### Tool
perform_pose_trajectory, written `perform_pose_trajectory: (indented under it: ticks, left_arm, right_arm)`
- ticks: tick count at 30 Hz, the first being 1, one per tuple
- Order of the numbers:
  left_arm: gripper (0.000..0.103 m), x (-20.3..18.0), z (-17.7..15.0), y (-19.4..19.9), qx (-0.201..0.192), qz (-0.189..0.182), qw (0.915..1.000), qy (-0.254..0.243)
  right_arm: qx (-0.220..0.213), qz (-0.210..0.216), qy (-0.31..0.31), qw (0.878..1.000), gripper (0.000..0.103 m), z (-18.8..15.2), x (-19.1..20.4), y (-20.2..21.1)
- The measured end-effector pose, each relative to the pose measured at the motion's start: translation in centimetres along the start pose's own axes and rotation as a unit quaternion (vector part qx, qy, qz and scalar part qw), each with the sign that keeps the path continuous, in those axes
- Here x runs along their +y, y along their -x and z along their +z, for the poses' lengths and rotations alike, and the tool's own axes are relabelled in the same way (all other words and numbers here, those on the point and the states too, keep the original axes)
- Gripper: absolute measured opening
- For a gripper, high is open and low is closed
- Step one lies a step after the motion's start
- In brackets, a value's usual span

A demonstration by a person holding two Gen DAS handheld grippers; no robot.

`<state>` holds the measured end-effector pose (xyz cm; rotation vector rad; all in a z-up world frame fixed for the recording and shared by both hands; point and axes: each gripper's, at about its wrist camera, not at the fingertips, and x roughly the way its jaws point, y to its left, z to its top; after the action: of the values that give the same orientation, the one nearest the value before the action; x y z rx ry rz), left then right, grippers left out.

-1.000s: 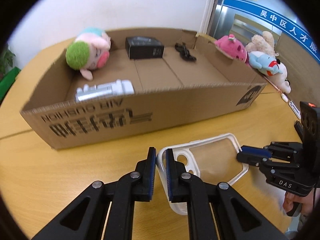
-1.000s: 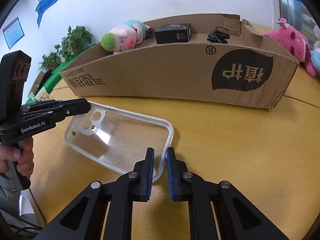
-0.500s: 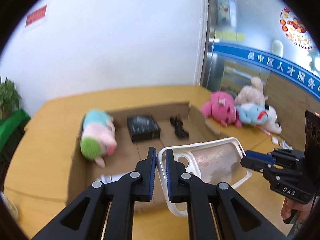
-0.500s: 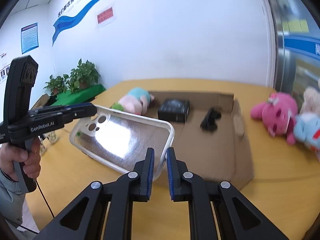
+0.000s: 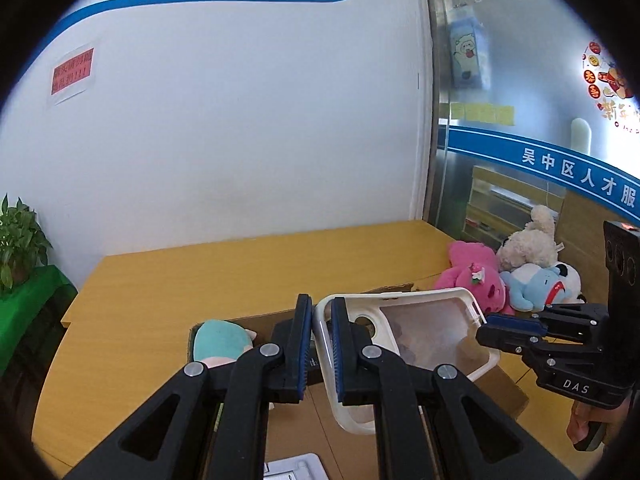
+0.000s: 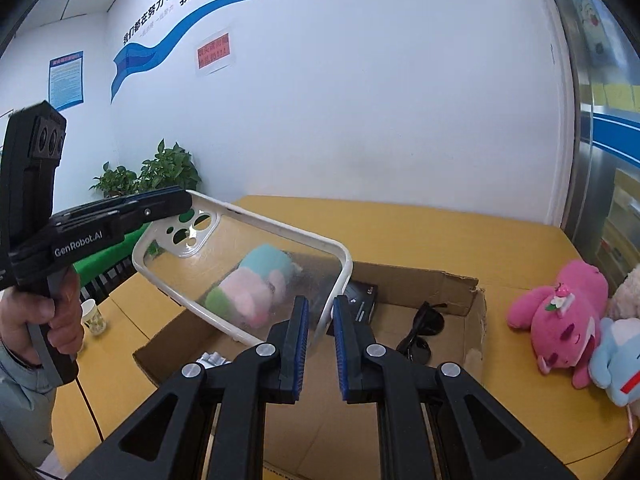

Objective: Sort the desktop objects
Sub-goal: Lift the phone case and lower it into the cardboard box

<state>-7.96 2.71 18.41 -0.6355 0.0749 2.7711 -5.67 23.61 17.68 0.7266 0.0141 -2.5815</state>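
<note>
A clear phone case (image 5: 432, 336) with a white rim hangs in the air over the open cardboard box (image 5: 510, 398). My left gripper (image 5: 321, 312) is shut on the rim at the camera-hole end. My right gripper (image 5: 485, 330) is shut on the opposite end. In the right wrist view the right gripper (image 6: 320, 312) pinches the case (image 6: 248, 240) by its near corner, and the left gripper (image 6: 185, 202) grips the far end. The box (image 6: 476, 320) lies below.
In the box lie a plush pig (image 5: 222, 342), a small black box (image 6: 360, 300), sunglasses (image 6: 424, 332) and a white item (image 6: 212, 358). Pink (image 6: 560, 320) and blue (image 6: 616, 360) plush toys lie on the table right of the box. A paper cup (image 6: 94, 316) stands at the left.
Both grippers have lifted the phone case off the tabletop and carried it up and forward over the box. Both views now look more level, toward the wall.
</note>
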Motion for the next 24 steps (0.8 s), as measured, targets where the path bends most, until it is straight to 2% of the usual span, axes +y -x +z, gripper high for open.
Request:
perform_pose_trajectory:
  ticks: [4, 9, 14, 19, 24]
  left_arm:
    - [0.008, 1.4, -0.6, -3.9, 0.037, 0.0, 0.9992, 0.018]
    - [0.008, 2.7, -3.5, -10.1, 0.116, 0.002, 0.9923, 0.044]
    - [0.008, 3.9, -7.5, -15.5, 0.206, -0.007, 0.9751, 0.081]
    - [0.008, 3.3, -10.0, -18.9, 0.274, 0.011, 0.9588, 0.073]
    - [0.009, 3.1, -12.0, -21.3, 0.329, 0.03, 0.942, 0.056]
  right_arm:
    - [0.038, 0.004, -0.009, 0.999, 0.012, 1.0, -1.5, -4.0]
    - [0.102, 0.006, -0.027, 0.994, 0.012, 0.4, -3.9, -10.0]
    - [0.175, 0.017, -0.062, 0.982, 0.012, -2.2, -6.3, -15.5]
    - [0.267, 0.011, -0.072, 0.961, 0.012, -5.8, -7.5, -20.8]
    - [0.33, 0.005, -0.073, 0.941, 0.013, -8.4, -7.5, -23.7]
